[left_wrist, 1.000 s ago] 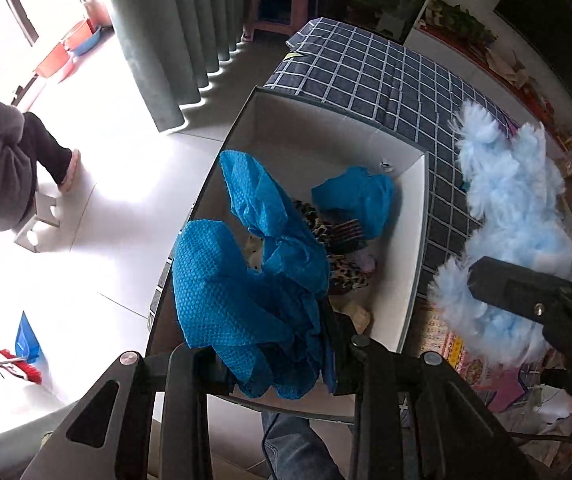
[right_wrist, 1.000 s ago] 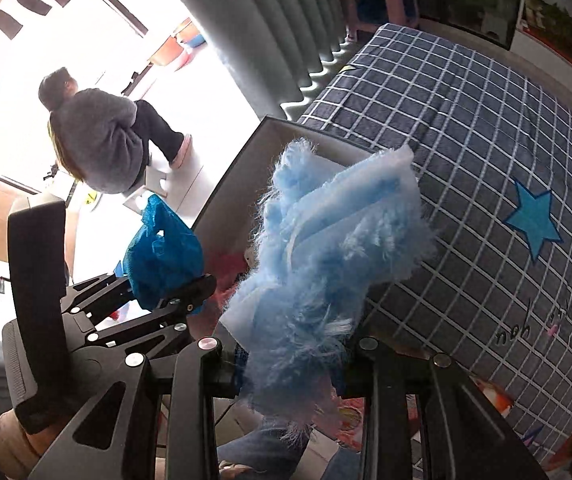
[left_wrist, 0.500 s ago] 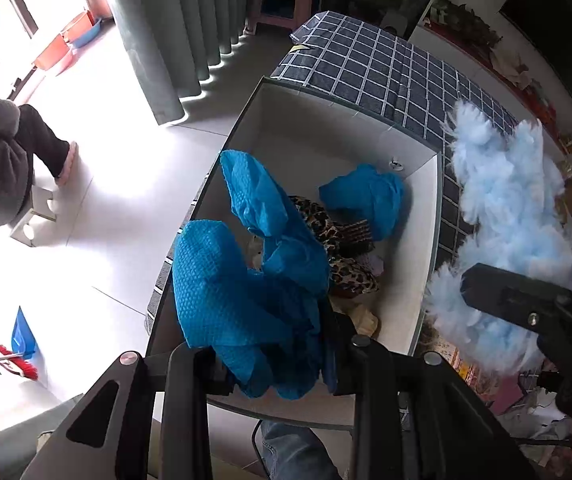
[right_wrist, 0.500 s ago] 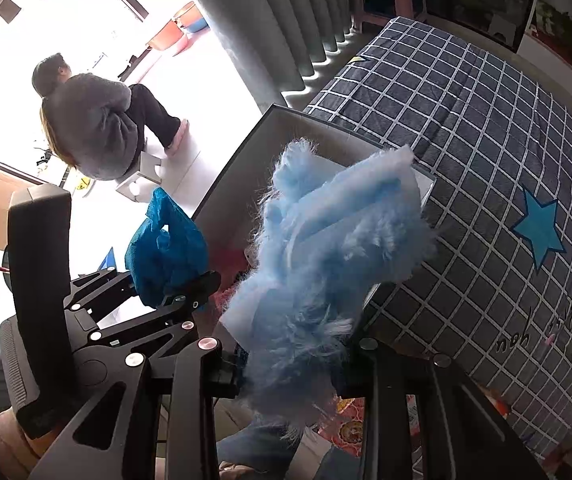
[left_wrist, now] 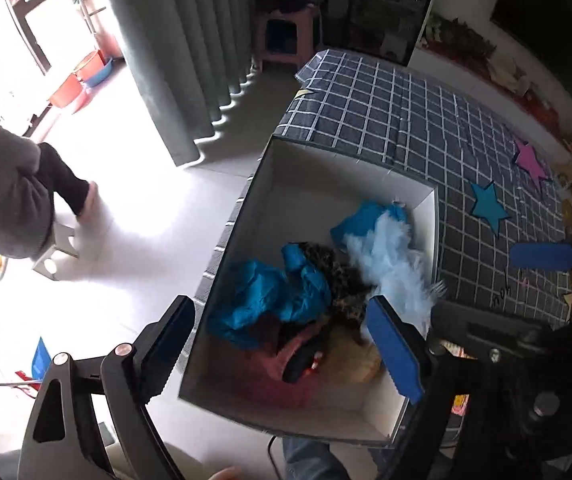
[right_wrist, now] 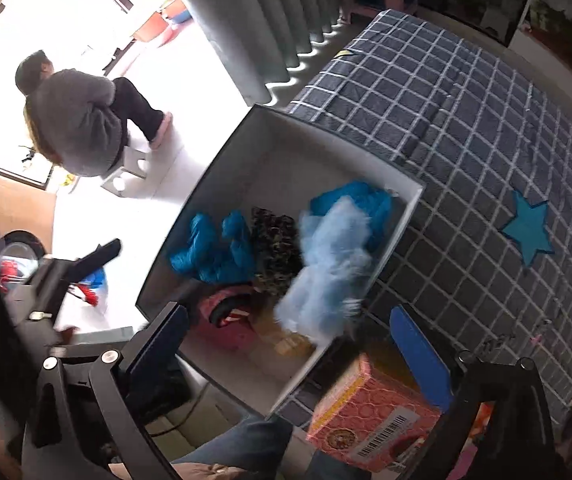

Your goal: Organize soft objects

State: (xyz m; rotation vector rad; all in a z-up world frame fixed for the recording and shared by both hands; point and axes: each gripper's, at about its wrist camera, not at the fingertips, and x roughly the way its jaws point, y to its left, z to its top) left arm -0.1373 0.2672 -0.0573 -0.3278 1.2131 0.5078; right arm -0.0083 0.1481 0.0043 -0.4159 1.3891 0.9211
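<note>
Fluff and crumpled cloth fill the white box (left_wrist: 425,216) at the bed's (left_wrist: 425,120) edge: pale blue furry piece (right_wrist: 329,264), blue cloth (left_wrist: 270,300). Both grippers, left gripper (left_wrist: 286,344) and right gripper (right_wrist: 286,344), hover with fingers spread, empty. Light, limp items likely; pinch a bunched fold.

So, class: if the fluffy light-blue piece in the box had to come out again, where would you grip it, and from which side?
Grip the fluffy light-blue piece at its bunched upper middle, coming straight down from above. It lies heaped on top of the other items, against the white box's right wall, so the sides are blocked while the top stands free, probably soft enough to pinch.
</note>
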